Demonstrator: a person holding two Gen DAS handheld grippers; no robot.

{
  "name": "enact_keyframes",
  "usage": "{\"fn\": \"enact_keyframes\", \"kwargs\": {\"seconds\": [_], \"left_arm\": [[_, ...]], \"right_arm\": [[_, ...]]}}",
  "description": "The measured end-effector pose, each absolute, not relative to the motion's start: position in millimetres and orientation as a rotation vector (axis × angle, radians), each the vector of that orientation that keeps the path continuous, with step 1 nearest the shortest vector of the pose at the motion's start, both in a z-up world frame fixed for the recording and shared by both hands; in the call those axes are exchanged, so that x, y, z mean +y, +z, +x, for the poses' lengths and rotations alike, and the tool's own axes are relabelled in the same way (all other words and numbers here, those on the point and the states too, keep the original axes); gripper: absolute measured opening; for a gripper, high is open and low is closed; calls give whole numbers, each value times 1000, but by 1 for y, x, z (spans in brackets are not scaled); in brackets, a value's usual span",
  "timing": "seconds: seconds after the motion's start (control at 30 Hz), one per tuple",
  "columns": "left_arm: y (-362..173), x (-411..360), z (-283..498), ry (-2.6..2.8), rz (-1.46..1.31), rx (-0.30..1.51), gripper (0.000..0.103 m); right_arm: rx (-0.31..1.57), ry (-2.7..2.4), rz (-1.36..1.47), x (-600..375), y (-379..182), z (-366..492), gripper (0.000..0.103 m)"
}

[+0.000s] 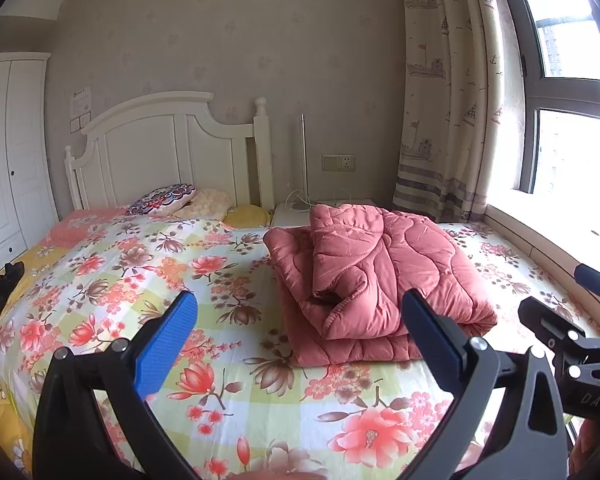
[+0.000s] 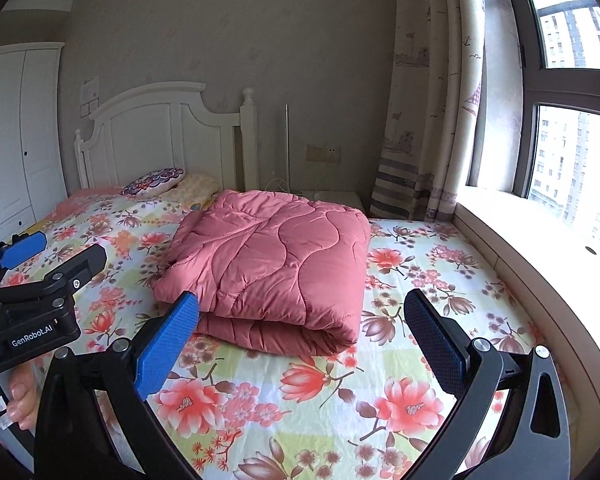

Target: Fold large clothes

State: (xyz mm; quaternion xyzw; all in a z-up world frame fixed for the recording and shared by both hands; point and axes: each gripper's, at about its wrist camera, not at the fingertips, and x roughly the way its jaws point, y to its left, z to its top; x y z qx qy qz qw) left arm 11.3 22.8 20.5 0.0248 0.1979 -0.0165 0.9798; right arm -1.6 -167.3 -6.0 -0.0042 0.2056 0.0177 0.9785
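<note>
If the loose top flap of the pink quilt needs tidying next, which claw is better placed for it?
Left, probably. The quilt has its untidy raised flap just ahead of the open left claw. From the open right claw mostly the smooth folded edge shows. Both hover off the fabric.

Daylight comes from the window (image 1: 572,80) on my right and fills the room well. In my left view its panes are burnt out to pure white; in my right view the buildings outside can be seen. The sill glares strongly. The quilt (image 2: 276,264) throws only a soft shadow on the bedsheet (image 2: 284,408). The wardrobe (image 1: 8,152) side is dimmer. Both pictures are sharp, without motion blur. The fisheye bends the curtain (image 1: 448,92) and window frame, and the corners are black.
</note>
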Motion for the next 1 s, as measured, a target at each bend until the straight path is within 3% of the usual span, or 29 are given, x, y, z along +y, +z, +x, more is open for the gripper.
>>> {"fn": "enact_keyframes", "kwargs": {"seconds": [1.0], "left_arm": [[9, 32, 15, -8, 35, 441, 101]], "right_arm": [[453, 49, -12, -157, -18, 4, 99]]}}
